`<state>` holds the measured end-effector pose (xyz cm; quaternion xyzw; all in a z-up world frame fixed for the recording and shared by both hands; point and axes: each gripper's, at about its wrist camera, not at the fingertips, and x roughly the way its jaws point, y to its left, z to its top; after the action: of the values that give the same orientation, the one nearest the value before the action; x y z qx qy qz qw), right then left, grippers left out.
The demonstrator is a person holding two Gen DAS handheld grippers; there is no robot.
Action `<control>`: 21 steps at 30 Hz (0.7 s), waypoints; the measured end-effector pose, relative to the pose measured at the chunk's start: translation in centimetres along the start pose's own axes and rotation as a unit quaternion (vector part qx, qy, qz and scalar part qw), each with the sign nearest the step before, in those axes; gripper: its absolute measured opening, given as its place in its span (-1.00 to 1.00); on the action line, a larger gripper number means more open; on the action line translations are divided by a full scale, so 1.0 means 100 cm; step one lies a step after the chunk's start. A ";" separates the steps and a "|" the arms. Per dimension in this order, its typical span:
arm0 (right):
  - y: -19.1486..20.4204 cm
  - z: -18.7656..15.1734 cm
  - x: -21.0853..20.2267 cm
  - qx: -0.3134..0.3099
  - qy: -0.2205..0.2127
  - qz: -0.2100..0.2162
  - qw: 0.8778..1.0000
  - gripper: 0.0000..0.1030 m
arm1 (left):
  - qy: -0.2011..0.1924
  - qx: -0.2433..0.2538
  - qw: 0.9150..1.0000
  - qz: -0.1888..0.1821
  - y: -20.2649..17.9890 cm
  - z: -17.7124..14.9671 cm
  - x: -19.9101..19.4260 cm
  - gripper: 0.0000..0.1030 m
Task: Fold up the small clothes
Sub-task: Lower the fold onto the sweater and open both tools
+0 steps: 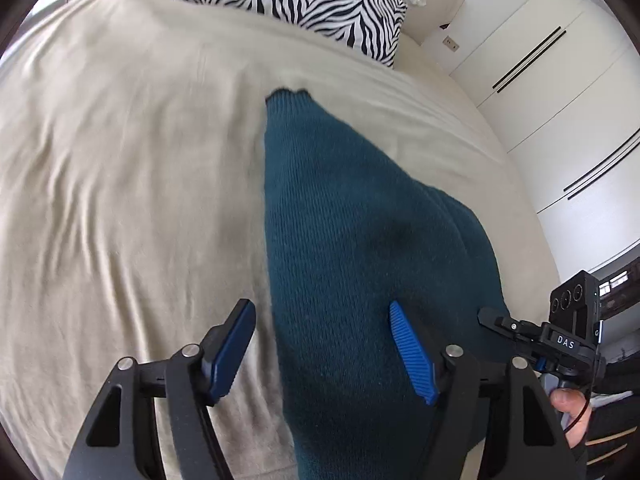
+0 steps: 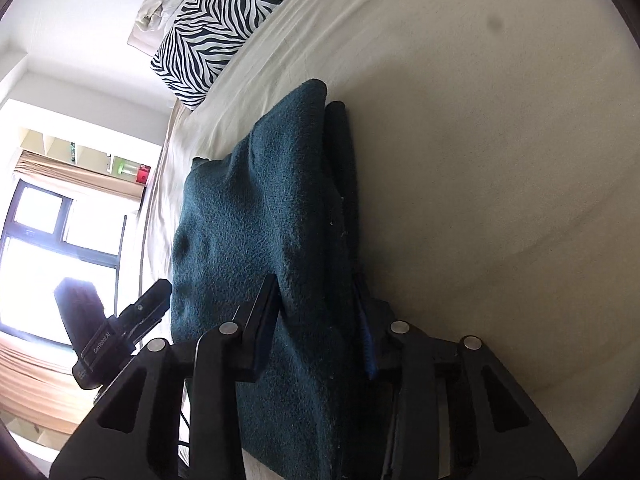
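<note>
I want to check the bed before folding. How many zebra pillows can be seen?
1. The zebra pillow lies at the far end of the bed, beyond the teal sweater. The right wrist view shows the same pillow. Others may be out of view.

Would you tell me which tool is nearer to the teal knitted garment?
Right. The right tool is clamped on the teal knitted garment's folded edge, while the left tool hangs open over it, pads not pressing.
</note>
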<state>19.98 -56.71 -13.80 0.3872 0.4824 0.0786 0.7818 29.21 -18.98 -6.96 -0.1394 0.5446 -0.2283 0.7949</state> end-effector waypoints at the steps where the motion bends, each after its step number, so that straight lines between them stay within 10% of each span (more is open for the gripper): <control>1: 0.000 0.001 0.002 -0.001 0.001 -0.003 1.000 -0.38 | 0.013 -0.007 1.000 -0.011 0.001 -0.002 0.006 0.40; 8: 0.021 -0.002 0.010 -0.040 -0.001 -0.069 0.997 -0.53 | 0.026 0.034 0.999 0.006 -0.021 0.000 0.014 0.01; 14: 0.085 -0.023 0.006 -0.144 -0.041 -0.187 0.971 -0.62 | 0.018 0.059 0.998 0.007 -0.024 -0.006 -0.016 -0.17; 21: 0.171 -0.074 0.004 -0.215 -0.044 -0.156 0.963 -0.64 | -0.024 0.101 0.994 0.038 0.005 -0.031 -0.109 -0.17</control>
<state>18.48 -40.85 -4.13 0.1334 0.4734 0.0407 0.8697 23.13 -12.84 0.34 -0.0433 0.5044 -0.2479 0.8260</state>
